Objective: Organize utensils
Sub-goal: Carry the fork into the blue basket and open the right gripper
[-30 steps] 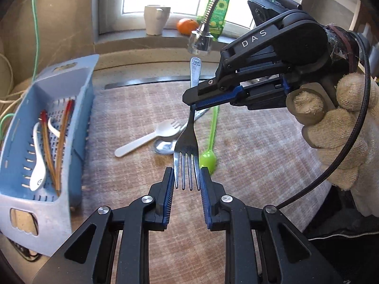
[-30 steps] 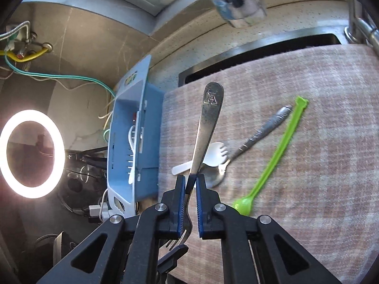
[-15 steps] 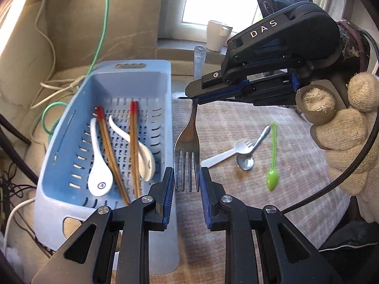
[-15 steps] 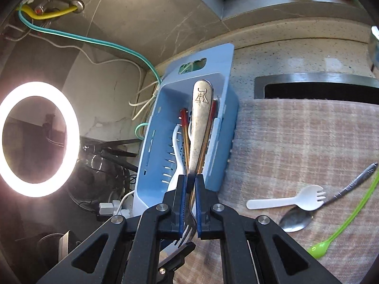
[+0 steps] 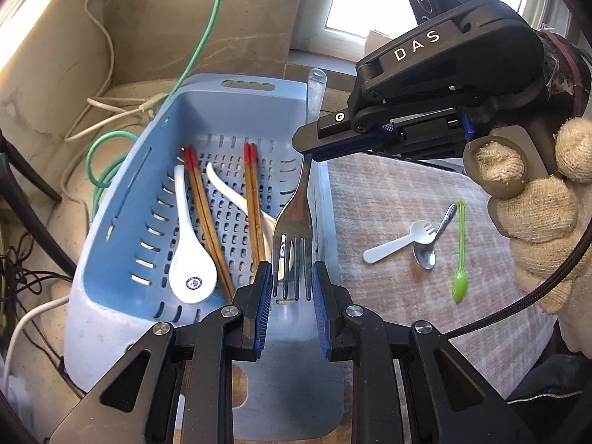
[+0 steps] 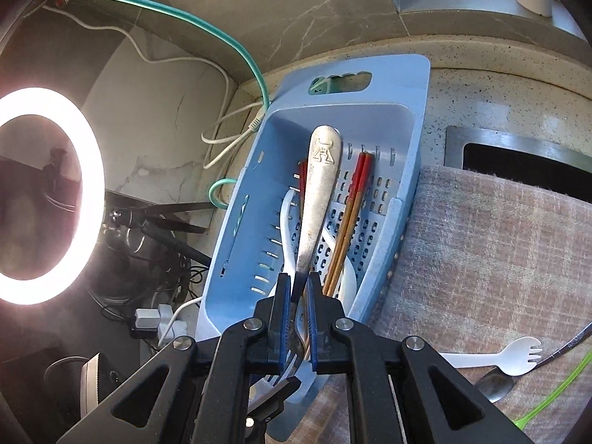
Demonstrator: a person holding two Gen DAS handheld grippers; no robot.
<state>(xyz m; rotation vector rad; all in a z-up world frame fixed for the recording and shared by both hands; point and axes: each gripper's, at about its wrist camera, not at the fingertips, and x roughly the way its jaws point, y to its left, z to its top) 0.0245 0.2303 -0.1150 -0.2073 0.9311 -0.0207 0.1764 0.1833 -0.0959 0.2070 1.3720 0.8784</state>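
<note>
Left gripper (image 5: pixel 292 288) nearest in the left wrist view, jaws a narrow gap apart with the metal fork (image 5: pixel 296 229) tines between the blue pads; cannot tell if the pads actually press the tines. Right gripper (image 6: pixel 296 296), held by a gloved hand (image 5: pixel 536 218), comes in from the right and clamps the fork's neck; log has its jaws easing open, but the right wrist view shows the pads tight on the handle with the fork between them. Fork hangs tines-down, handle up and tilted far, over the right near part of the blue basket (image 5: pixel 111 266), not resting in it.

In the basket: white ceramic spoon (image 5: pixel 190 259) at left, two pairs of red-tipped chopsticks (image 5: pixel 207 218), second white spoon (image 5: pixel 236 192) partly under the right pair.

Right of the basket, checked cloth (image 5: pixel 399 199) with three loose utensils close together: white plastic spork (image 5: pixel 396 246), small metal spoon (image 5: pixel 429 248) touching or overlapping the spork head, green plastic spoon (image 5: pixel 460 259) just right of those.

Far: green cable (image 5: pixel 199 44) and white cable (image 5: pixel 107 37) behind the basket, window sill beyond. Ring light (image 6: pixel 48 196) at left in the right wrist view.
</note>
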